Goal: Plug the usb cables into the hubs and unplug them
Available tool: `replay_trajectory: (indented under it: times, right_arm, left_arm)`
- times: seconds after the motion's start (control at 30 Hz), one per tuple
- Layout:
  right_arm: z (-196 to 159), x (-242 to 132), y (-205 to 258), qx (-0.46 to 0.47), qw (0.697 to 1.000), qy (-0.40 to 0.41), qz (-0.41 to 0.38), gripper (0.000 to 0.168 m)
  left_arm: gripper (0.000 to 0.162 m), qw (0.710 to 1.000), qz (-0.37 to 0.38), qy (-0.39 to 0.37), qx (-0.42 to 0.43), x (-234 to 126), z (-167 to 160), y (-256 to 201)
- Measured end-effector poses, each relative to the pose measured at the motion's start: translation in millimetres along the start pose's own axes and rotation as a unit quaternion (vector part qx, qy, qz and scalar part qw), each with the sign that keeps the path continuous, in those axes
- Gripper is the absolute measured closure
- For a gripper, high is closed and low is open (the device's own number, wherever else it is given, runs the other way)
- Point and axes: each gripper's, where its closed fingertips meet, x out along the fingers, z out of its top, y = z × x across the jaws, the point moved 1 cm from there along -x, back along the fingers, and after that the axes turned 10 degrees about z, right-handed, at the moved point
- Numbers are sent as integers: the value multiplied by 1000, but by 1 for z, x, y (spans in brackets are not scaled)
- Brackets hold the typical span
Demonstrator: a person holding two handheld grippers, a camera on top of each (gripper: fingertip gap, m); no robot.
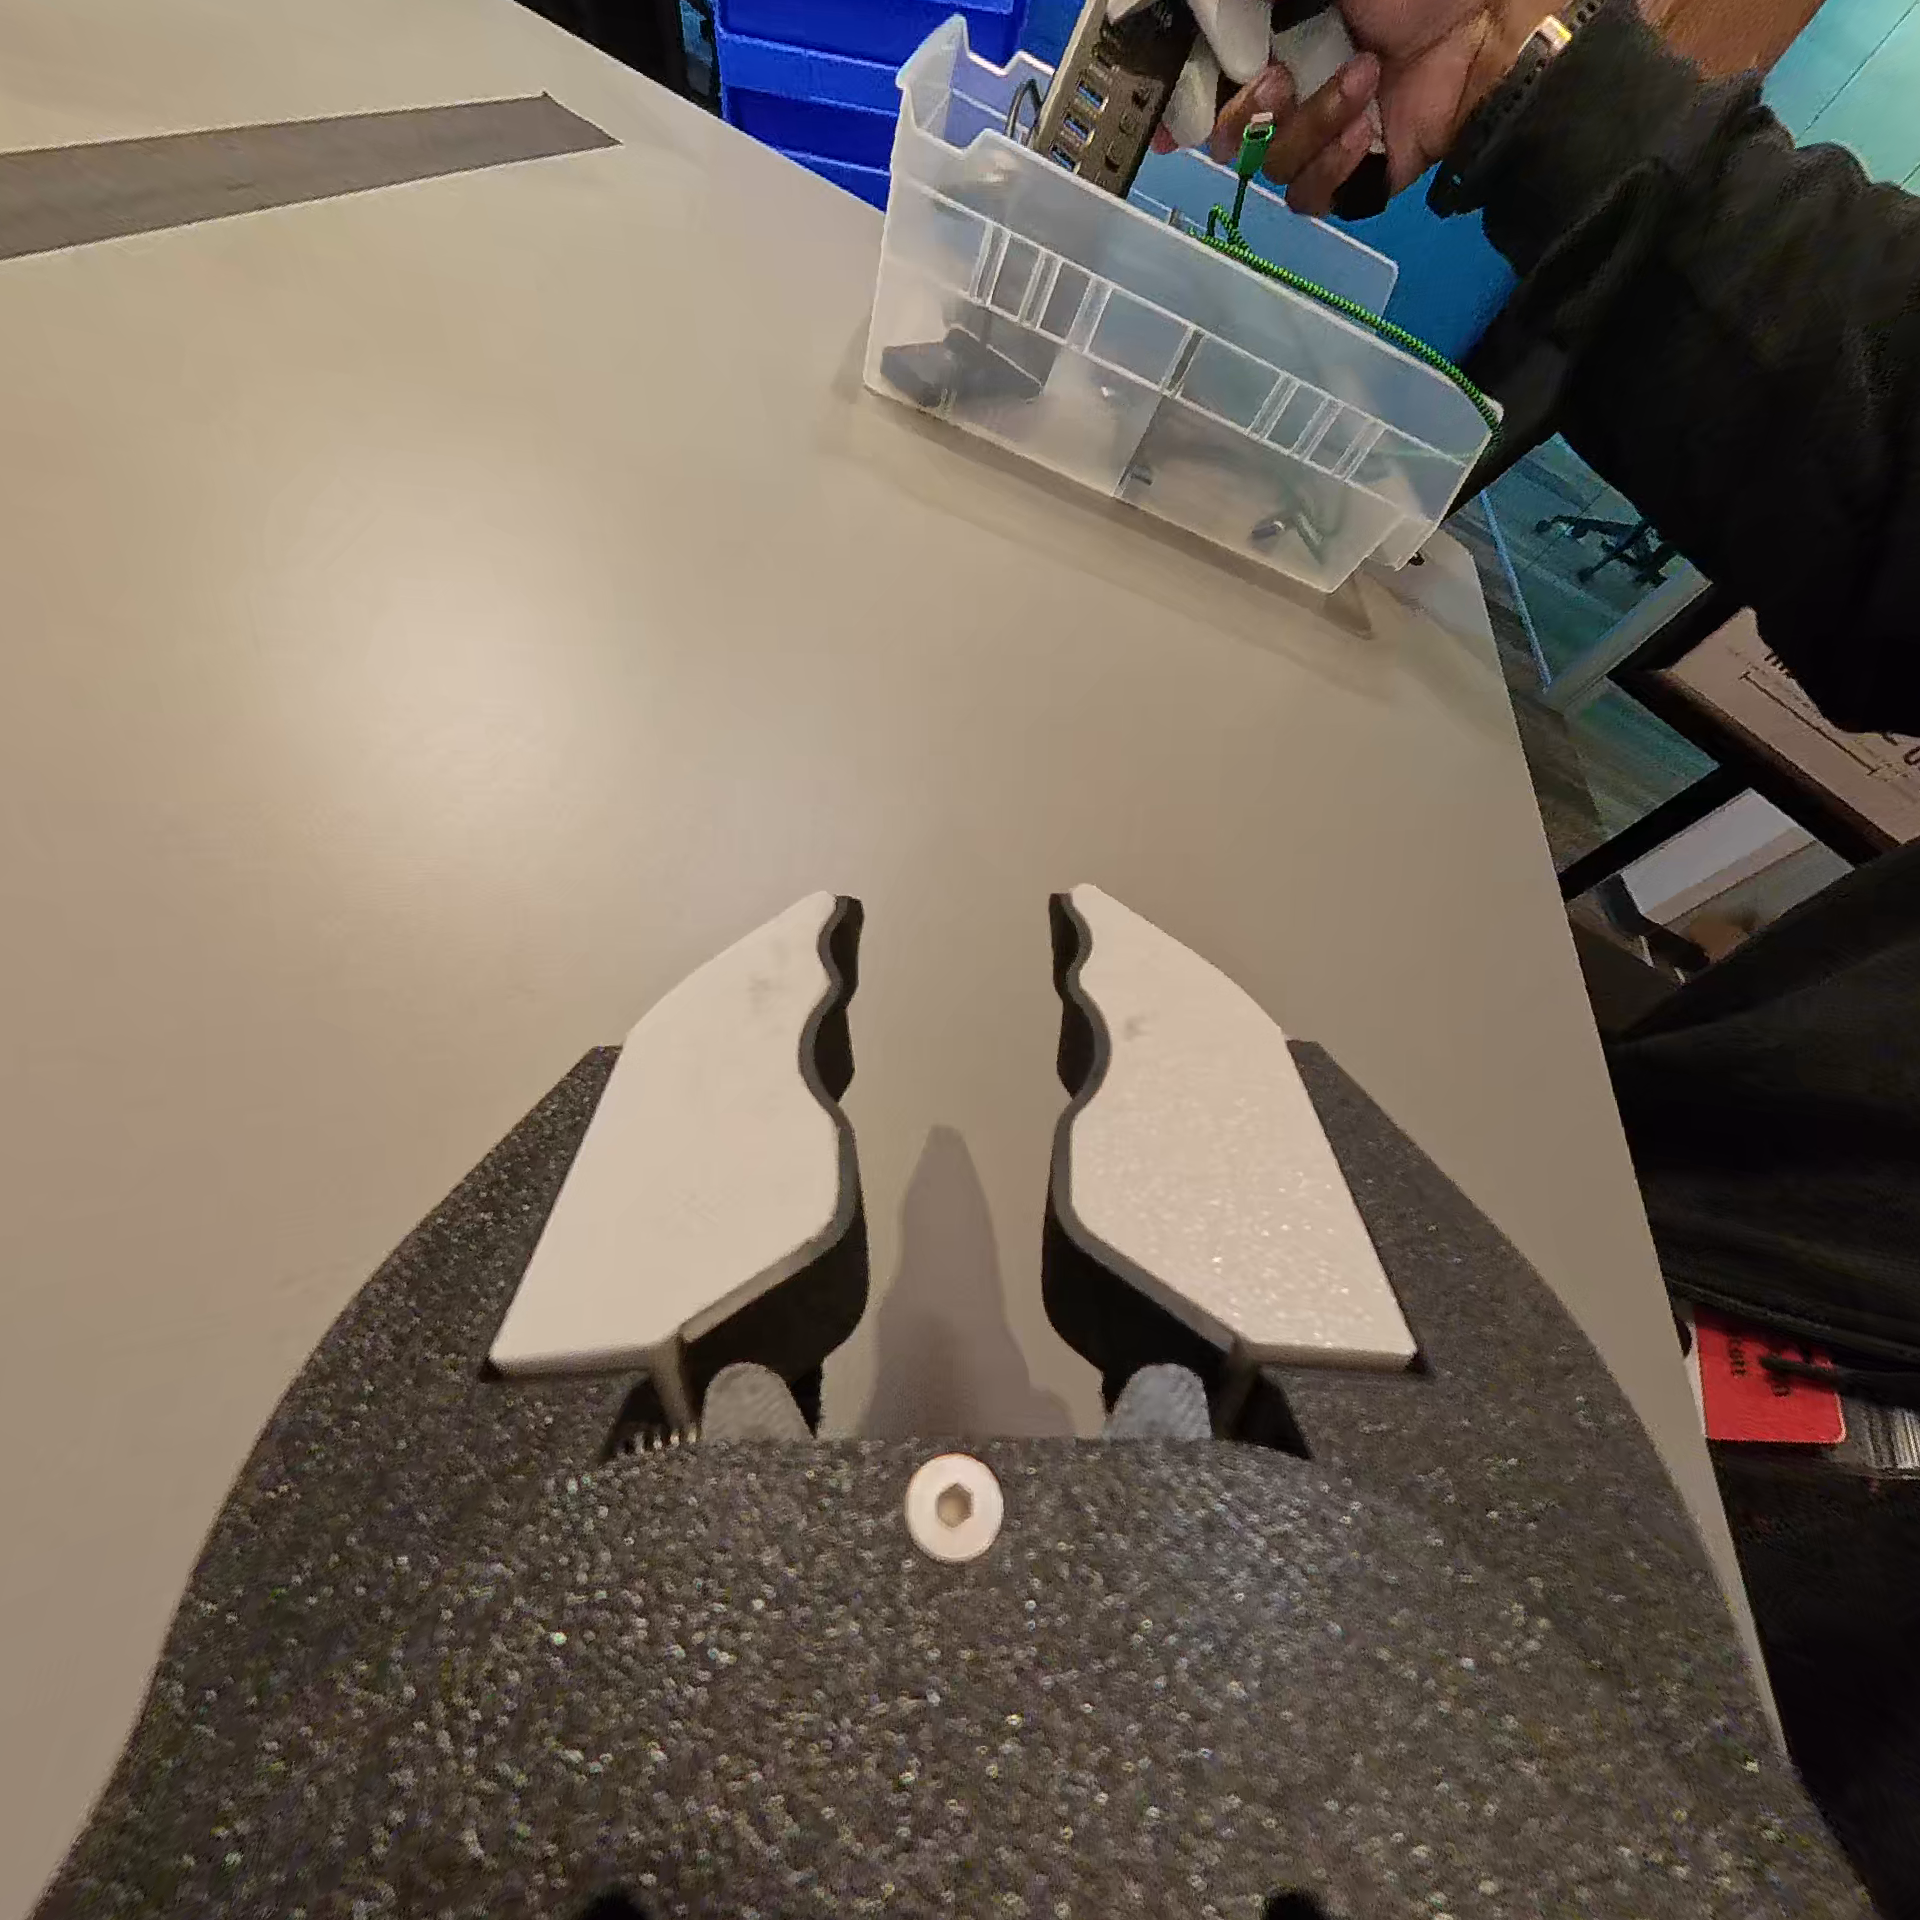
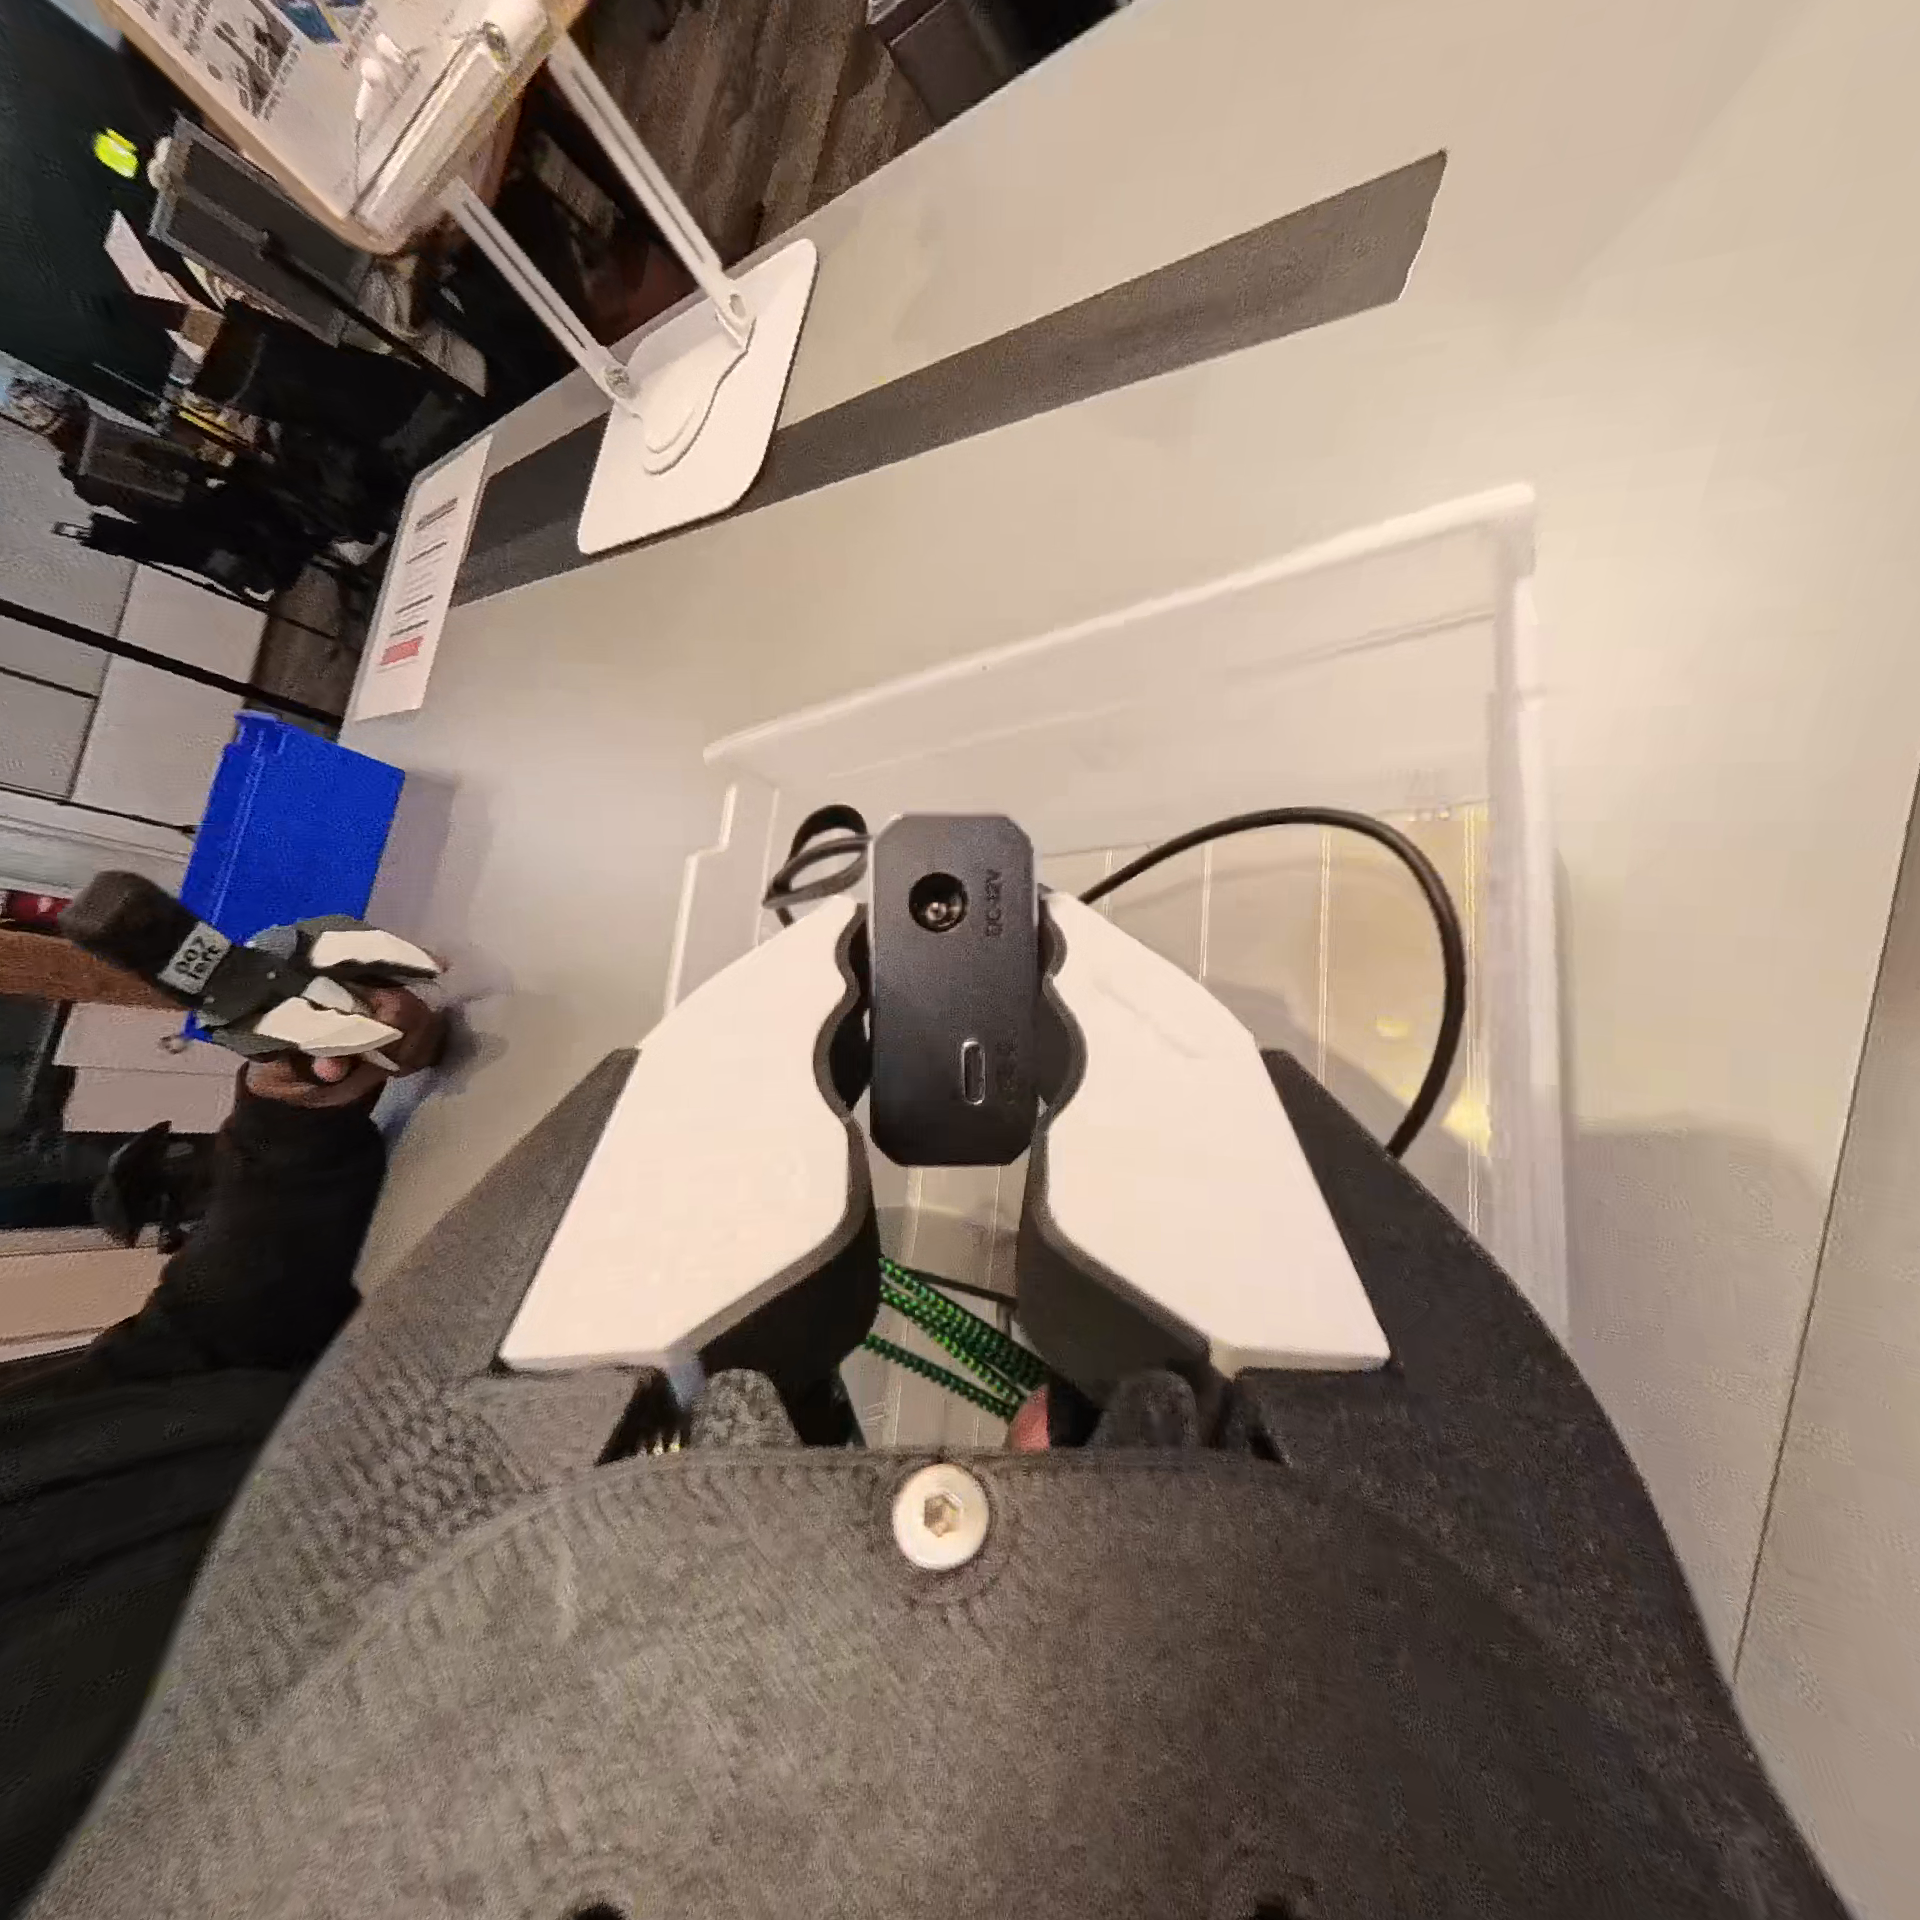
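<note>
A: Left gripper, lower centre of its own view: jaws parted, nothing held, hovering low over the bare table. The clear bin is seen at upper right.

B: And the hub?

A: Centre of the right view, clamped end-on between the white fingers of the right gripper, lifted above the bin. It is judged rigid, light and smooth-cased, so it is best gripped across the flat sides, ports left clear.

B: Cable?

A: The green braided cable is draped over the bin's rim at upper right; limp, best taken at the plug.
</note>
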Motion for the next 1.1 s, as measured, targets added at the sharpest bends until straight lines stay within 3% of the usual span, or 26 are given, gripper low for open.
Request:
replay_trajectory:
  times: [0.03,0.3,0.53,0.6,0.87,0.97,1.1]
  right_arm:
    - [0,-1,-2,11,1000,0,6,141]
    - [7,-25,16,13,996,-58,64,141]
    - [-23,2,5,30,998,37,35,142]
    - [-21,9,-4,47,998,33,19,142]
    - [-29,8,-36,-14,984,106,-142,119]
    - [-24,-3,-46,-87,960,126,-234,129]
    - [-6,-15,-32,-145,949,82,-266,128]
  left_arm:
    - [127,1000,1,2,3,0,-1,0]
    - [127,1000,5,18,12,2,-4,0]
    - [127,999,11,39,36,7,-9,-3]
    - [127,998,14,40,43,7,-10,-4]
    - [128,999,11,24,27,2,-6,-1]
    - [128,999,10,27,34,2,-7,-2]
    - [128,999,12,28,42,2,-8,-3]
